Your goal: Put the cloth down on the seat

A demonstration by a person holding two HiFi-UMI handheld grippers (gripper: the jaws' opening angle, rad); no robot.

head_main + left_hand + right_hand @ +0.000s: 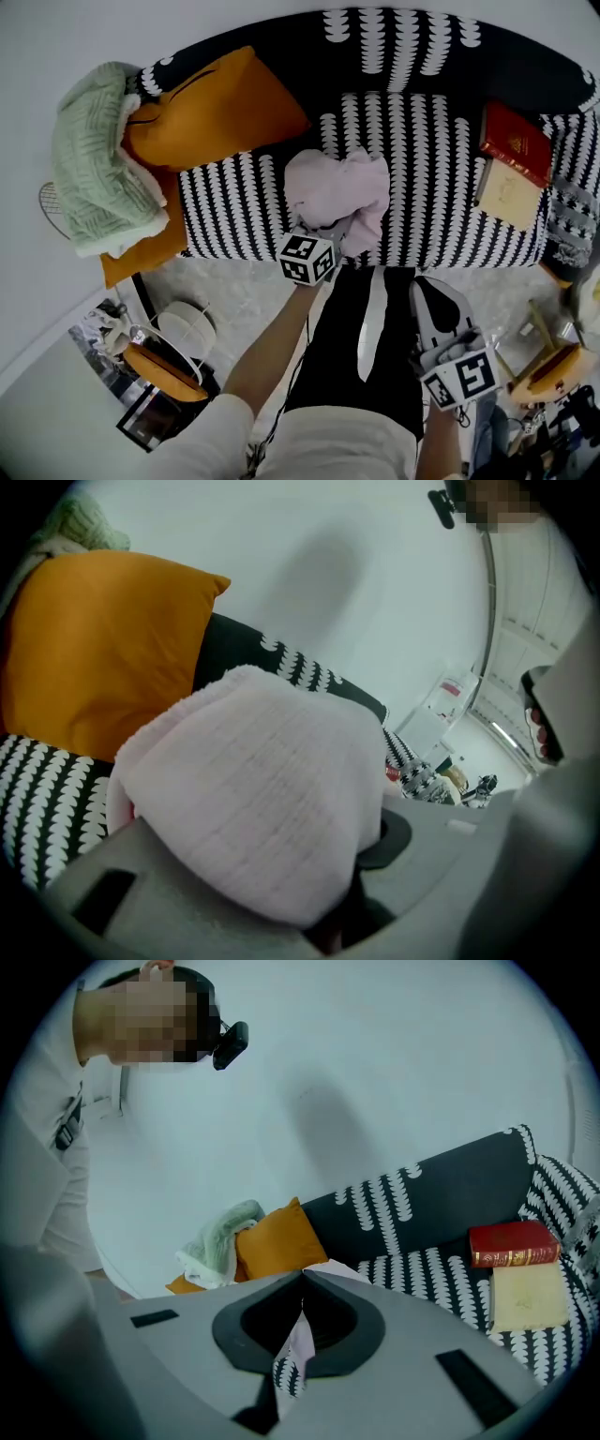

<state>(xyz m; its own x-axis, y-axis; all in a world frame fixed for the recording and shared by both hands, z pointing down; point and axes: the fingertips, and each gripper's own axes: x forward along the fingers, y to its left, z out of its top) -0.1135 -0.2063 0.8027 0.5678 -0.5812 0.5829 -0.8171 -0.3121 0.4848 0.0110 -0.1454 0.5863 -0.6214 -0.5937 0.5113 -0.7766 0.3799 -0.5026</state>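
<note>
Sofa (244,202), patterned black and white, fills the upper half of the head view. Its seat runs from the orange cushion (220,108) and green blanket (94,159) at upper left to a red book (516,141) and a cream book (511,192) at upper right.

The cloth (337,187), pale pink, lies heaped at frame centre on the middle of the seat, near the front edge. I judge the placing all but done. What is left is to let go and draw my left tool (336,234) clear.

That tool sits at the cloth's near edge, jaws at a middling width, with a thick fold bunched between them. I read it as gripped, though the cloth hides the pads.

My right tool (431,295), at lower right beside my leg, has its jaws together and empty, well apart from the cloth.

Bare seat lies on both sides of the cloth. The way back over the front edge toward the floor looks open.
</note>
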